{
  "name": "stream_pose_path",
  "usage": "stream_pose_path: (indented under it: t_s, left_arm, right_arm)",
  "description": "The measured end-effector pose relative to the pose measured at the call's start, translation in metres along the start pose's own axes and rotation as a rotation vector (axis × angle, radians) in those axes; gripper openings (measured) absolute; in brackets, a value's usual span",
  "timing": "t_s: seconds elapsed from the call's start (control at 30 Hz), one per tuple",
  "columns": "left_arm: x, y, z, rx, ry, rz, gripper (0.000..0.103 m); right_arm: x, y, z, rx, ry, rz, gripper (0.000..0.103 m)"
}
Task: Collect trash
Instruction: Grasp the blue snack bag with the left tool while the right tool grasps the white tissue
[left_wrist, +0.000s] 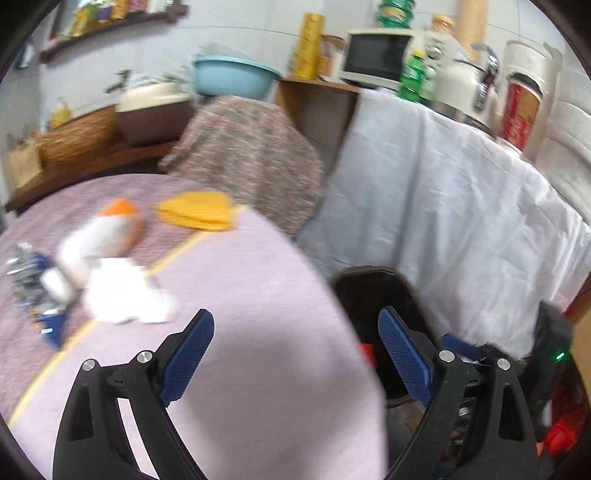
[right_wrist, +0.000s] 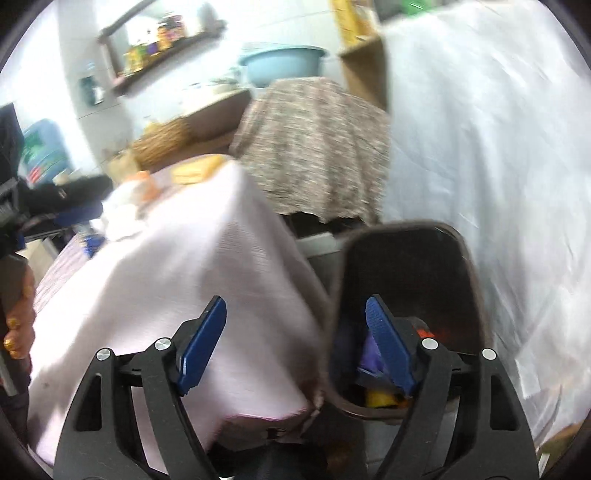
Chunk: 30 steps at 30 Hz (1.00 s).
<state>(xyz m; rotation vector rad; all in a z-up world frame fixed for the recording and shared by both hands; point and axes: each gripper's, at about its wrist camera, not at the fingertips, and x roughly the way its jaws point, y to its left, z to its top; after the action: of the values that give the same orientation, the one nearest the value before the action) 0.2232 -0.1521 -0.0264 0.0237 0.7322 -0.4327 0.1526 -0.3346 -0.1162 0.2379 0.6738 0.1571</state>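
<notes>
Trash lies on the pink-clothed table (left_wrist: 258, 332): a crumpled white tissue (left_wrist: 125, 295), a white bottle with an orange cap (left_wrist: 99, 240), a shiny blue wrapper (left_wrist: 33, 291) and a yellow peel-like piece (left_wrist: 195, 212). My left gripper (left_wrist: 295, 325) is open and empty over the table's right edge. A dark bin (right_wrist: 406, 280) stands beside the table, with purple and yellow trash inside. My right gripper (right_wrist: 295, 310) is open and empty, over the bin's left rim. The left gripper shows at the left of the right wrist view (right_wrist: 77, 210).
A white-draped counter (left_wrist: 443, 203) with a kettle, green bottle and microwave rises right of the bin. A patterned-cloth stand (left_wrist: 255, 155) with a blue basin sits behind the table. A wooden shelf holds a wicker basket (left_wrist: 74, 136). Both views are motion-blurred.
</notes>
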Motion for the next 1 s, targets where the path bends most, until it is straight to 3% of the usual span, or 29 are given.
stream_pose_path:
  t_s: [0.27,0.37,0.53,0.8,1.0]
  left_arm:
    - [-0.042,0.082,0.001,-0.089,-0.065,0.126,0.091]
    - [-0.052,0.110,0.009,-0.115,-0.083,0.164,0.091]
    - [-0.061,0.151,0.028,-0.131,-0.090,0.238,0.091]
    - [-0.058,0.205,0.042,-0.215,-0.086,0.232,0.091]
    - [-0.053,0.219,0.039,-0.239,-0.062,0.218,0.090]
  right_arm:
    - [0.009,0.088,0.025,-0.173,0.014,0.104,0.078]
    - [0.013,0.115,0.034,-0.206,0.031,0.169,0.078]
    - [0.026,0.155,0.047,-0.258,0.067,0.205,0.078]
    - [0.059,0.206,0.064,-0.309,0.141,0.254,0.078]
    - [0.107,0.238,0.074,-0.411,0.205,0.208,0.078]
